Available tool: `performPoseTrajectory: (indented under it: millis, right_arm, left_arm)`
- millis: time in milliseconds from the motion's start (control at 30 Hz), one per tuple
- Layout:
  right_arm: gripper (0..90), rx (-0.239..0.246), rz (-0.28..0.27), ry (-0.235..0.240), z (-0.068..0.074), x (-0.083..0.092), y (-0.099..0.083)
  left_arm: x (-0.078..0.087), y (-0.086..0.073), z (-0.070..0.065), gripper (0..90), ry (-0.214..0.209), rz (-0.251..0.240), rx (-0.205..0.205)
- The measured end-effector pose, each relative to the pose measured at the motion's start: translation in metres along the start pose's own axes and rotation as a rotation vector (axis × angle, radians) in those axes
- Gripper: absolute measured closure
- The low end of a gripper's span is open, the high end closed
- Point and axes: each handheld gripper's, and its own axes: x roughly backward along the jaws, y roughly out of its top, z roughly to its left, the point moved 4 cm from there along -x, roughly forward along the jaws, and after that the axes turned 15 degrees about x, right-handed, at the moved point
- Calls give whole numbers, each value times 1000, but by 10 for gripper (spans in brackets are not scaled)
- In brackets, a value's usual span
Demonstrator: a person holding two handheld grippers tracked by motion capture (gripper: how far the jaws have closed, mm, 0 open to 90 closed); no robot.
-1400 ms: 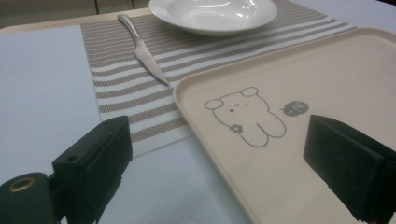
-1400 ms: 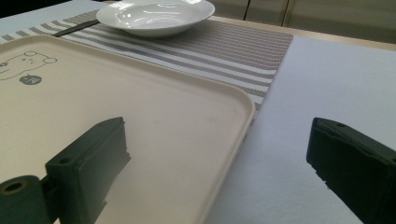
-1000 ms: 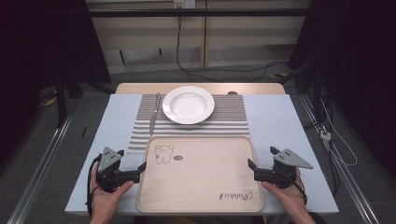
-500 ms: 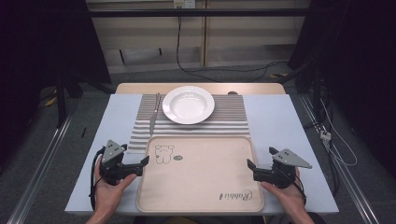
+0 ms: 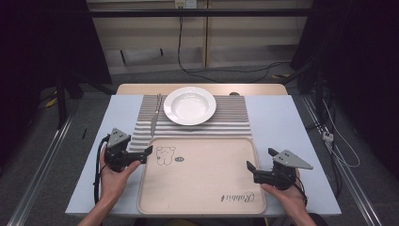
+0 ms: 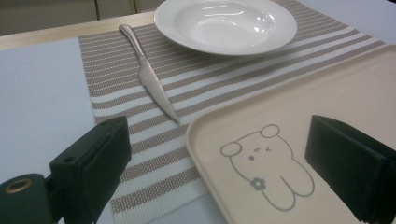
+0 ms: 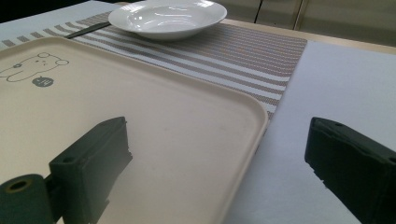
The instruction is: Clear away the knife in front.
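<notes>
The left claw is spread wide, one jaw over the tray's far left corner by the printed bear, the other over the striped placemat. The right claw is spread too, straddling the tray's right rim, gripping nothing. The beige tray lies flat along the bench's near edge, overlapping the placemat. Beyond it, toward the far edge, a white plate sits on the mat with a knife just beside its left
</notes>
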Motion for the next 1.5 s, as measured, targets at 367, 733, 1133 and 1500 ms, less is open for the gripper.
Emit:
performPoseTrajectory:
  millis: [367, 733, 1133, 1500]
  right_arm:
    - [73, -4, 7, 4, -1, -1, -1]
    - [67, -10, 22, 21, -2, -5, -2]
    - [69, 1, 25, 23, -3, -5, -3]
    - [79, 13, 31, 19, -2, -4, -4]
  left_arm:
    - [-16, 31, 2, 76, 24, -16, -36]
    - [-48, 55, 28, 79, 79, 32, 3]
    - [-103, 83, 50, 91, 170, 134, -21]
    - [-143, 98, 48, 167, 196, 187, -19]
